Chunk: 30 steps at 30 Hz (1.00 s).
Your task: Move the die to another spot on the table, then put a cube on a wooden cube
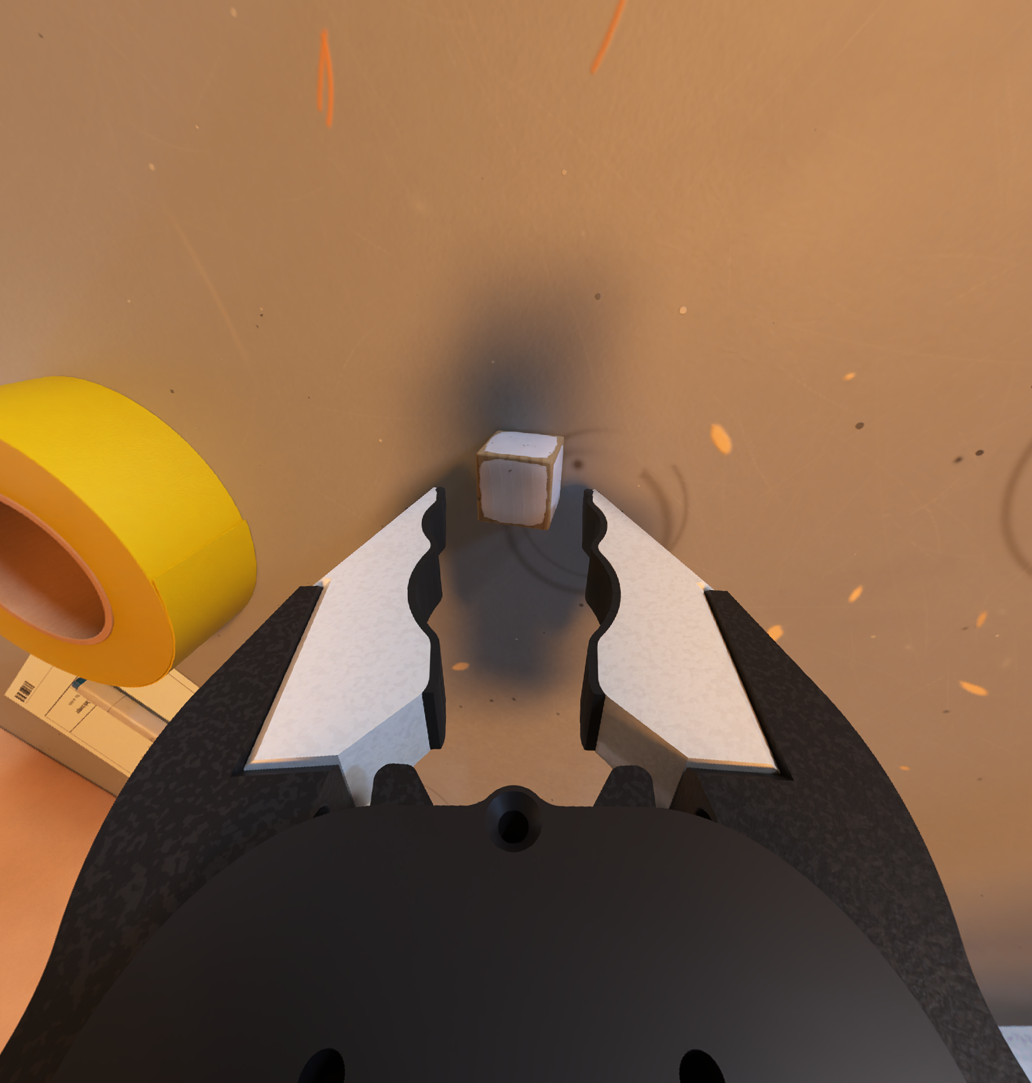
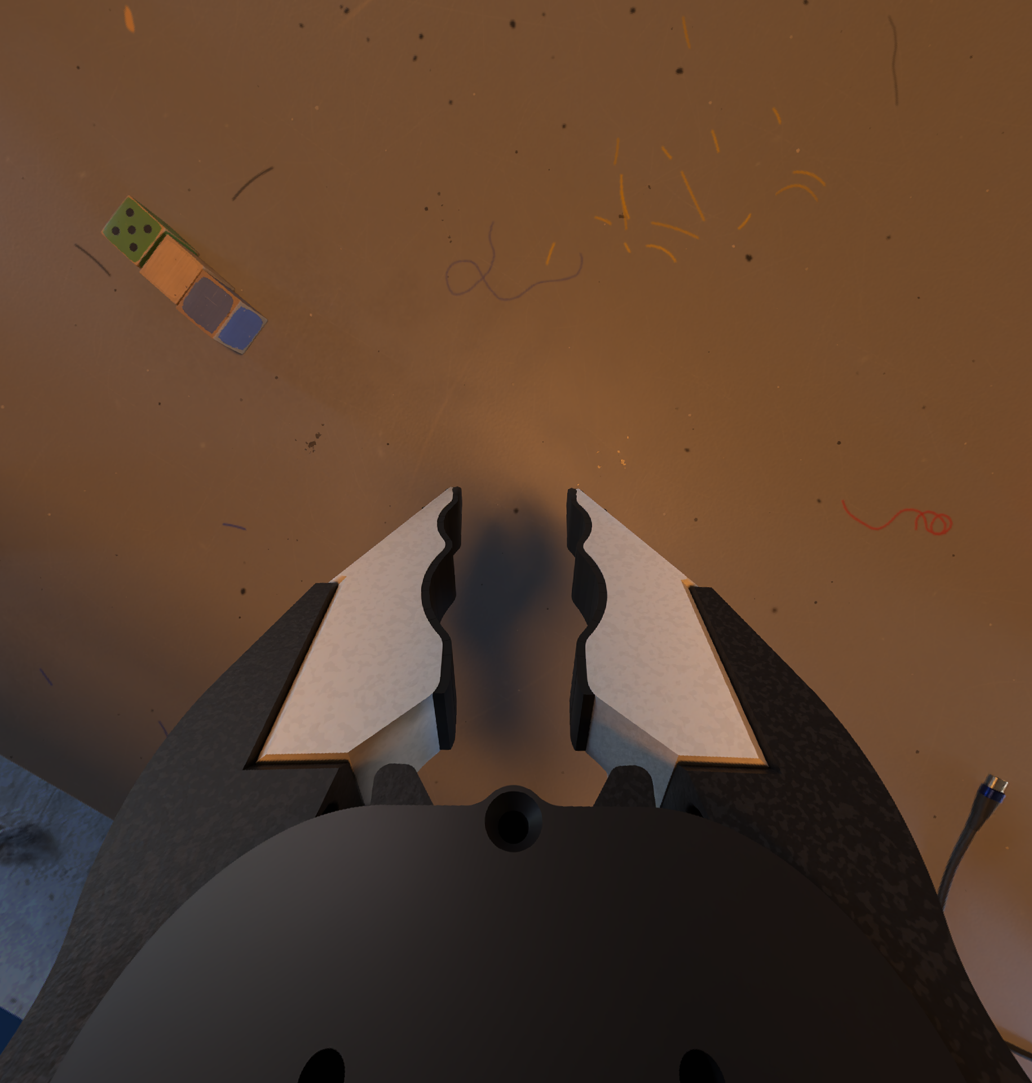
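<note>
In the left wrist view a white-painted wooden cube (image 1: 518, 479) sits on the brown table, just beyond the tips of my open, empty left gripper (image 1: 513, 498). In the right wrist view a green die (image 2: 131, 230) with black pips, a plain wooden cube (image 2: 172, 269) and a cube with grey and blue faces (image 2: 220, 313) lie touching in a diagonal row at the far left. My right gripper (image 2: 513, 498) is open and empty above bare table, well away from that row.
A yellow tape roll (image 1: 92, 527) lies to the left of the left gripper, partly over a white box (image 1: 97, 709) near the table edge. A cable with a metal plug (image 2: 979, 820) lies at the right in the right wrist view. The table edge (image 2: 39, 762) shows at the lower left.
</note>
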Each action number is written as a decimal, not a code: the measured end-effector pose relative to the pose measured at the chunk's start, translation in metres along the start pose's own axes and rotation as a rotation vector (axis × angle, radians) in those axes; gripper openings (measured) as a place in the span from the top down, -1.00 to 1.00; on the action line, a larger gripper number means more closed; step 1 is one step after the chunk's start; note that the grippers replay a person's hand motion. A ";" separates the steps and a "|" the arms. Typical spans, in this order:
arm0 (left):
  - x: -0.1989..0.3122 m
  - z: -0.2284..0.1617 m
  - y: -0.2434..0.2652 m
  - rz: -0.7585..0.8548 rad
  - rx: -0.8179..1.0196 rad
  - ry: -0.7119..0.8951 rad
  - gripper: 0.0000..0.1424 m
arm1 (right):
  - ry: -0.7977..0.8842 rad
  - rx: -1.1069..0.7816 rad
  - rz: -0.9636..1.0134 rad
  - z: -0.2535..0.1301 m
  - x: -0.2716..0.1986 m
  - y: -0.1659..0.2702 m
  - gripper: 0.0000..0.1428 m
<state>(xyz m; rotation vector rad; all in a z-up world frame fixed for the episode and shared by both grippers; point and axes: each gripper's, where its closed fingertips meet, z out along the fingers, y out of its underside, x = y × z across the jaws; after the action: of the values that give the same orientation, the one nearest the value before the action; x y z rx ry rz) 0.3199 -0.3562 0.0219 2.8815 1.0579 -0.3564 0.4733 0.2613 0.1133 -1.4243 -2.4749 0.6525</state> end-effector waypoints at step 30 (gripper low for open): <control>0.311 -0.163 -0.185 0.689 0.436 0.185 0.62 | -0.027 0.060 -0.044 -0.022 -0.013 0.002 0.52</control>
<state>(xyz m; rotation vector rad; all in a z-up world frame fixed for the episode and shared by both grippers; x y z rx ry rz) 0.4632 0.0024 0.1134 3.4612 -0.0751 -0.3006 0.4897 0.2572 0.1328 -1.3445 -2.4769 0.7353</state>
